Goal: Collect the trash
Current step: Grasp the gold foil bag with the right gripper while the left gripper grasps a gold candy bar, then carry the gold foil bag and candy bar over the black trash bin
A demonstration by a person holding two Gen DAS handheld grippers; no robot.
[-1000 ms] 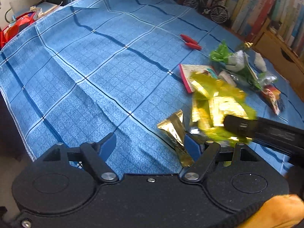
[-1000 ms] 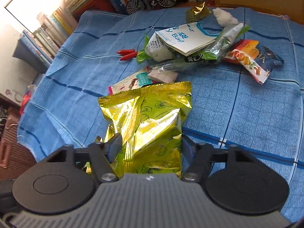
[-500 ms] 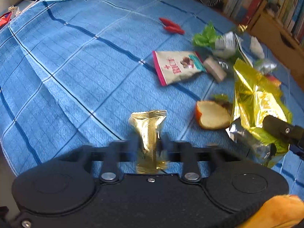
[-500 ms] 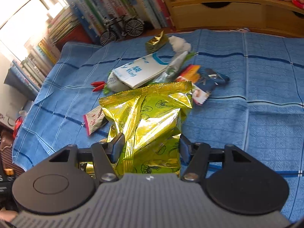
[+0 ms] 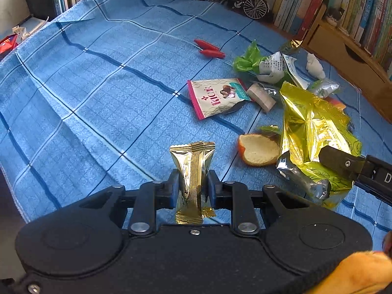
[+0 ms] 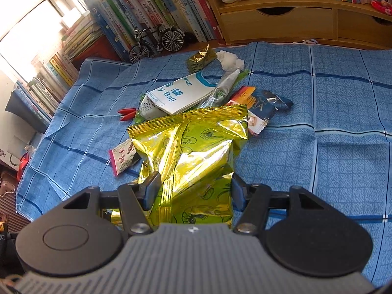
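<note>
Left hand-held gripper (image 5: pixel 191 188) pinching a small gold foil wrapper (image 5: pixel 192 171), held upright between the two fingers, above the blue checked cloth (image 5: pixel 98 85) covering the tabletop. Right hand-held gripper (image 6: pixel 193 191) clamped on a large yellow-green snack bag (image 6: pixel 193 152), crumpled, its sealed top edge pointing away from the camera; the same bag (image 5: pixel 311 132) visible at the right of the left wrist view, lifted off the cloth, with one black finger (image 5: pixel 340 163) of the right gripper against it.

Remaining litter on the cloth — a half-eaten bread piece (image 5: pixel 259 149) just beside the held bag; a pink-edged "RICE" packet (image 5: pixel 218 96) lying flat, near the middle; two red chilli-shaped items (image 5: pixel 209 50) side by side, farther back; a green plastic scrap (image 5: pixel 246 58) touching crumpled printed paper (image 5: pixel 273 67); a white tissue wad (image 5: pixel 314 66) near the far edge. In the right wrist view: a white printed bag (image 6: pixel 181 93) partly over the heap, a blue-and-orange snack packet (image 6: pixel 262 107) just behind the held bag, a crumpled gold wrapper (image 6: pixel 202 58) beside the tissue.

Background — a model bicycle (image 6: pixel 156 40) before a row of books (image 6: pixel 137 12); a wooden drawer unit (image 6: pixel 281 17).
</note>
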